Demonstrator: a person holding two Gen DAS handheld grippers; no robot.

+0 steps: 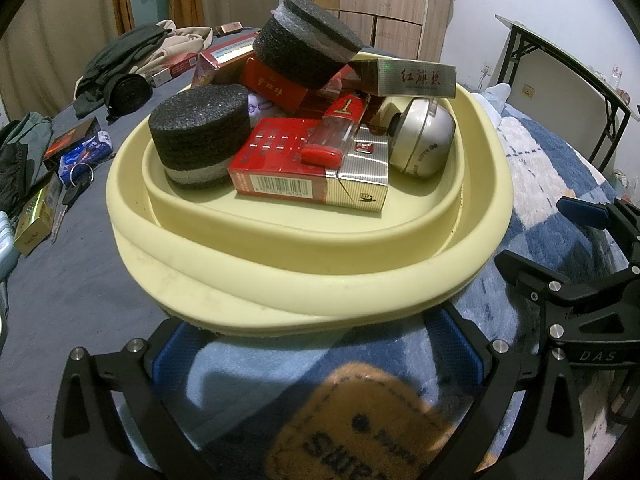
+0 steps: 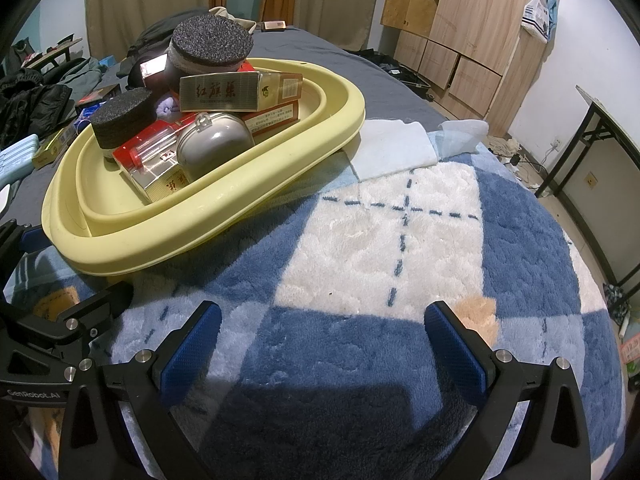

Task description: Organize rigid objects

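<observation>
Left wrist view: yellow basin [image 1: 280, 264] on bed blanket [image 2: 400, 240], holding foam discs [image 1: 200, 132], cigarette packs [image 1: 308, 168], silver case [image 1: 424, 140]; left hand-held gripper [image 1: 316, 356] wide, near basin rim; right hand-held gripper [image 2: 322, 344] wide, empty.

Left tool's fingertips [image 1: 452, 320] tucked under yellow basin [image 1: 280, 288] rim, orange blanket label [image 1: 360, 424] blurred and cut by frame edge, lower red cartons [image 1: 276, 84] mostly buried beneath foam discs [image 1: 308, 40].

Left gripper [image 1: 316, 344] and right gripper [image 2: 322, 340] both spread wide, holding nothing.
</observation>
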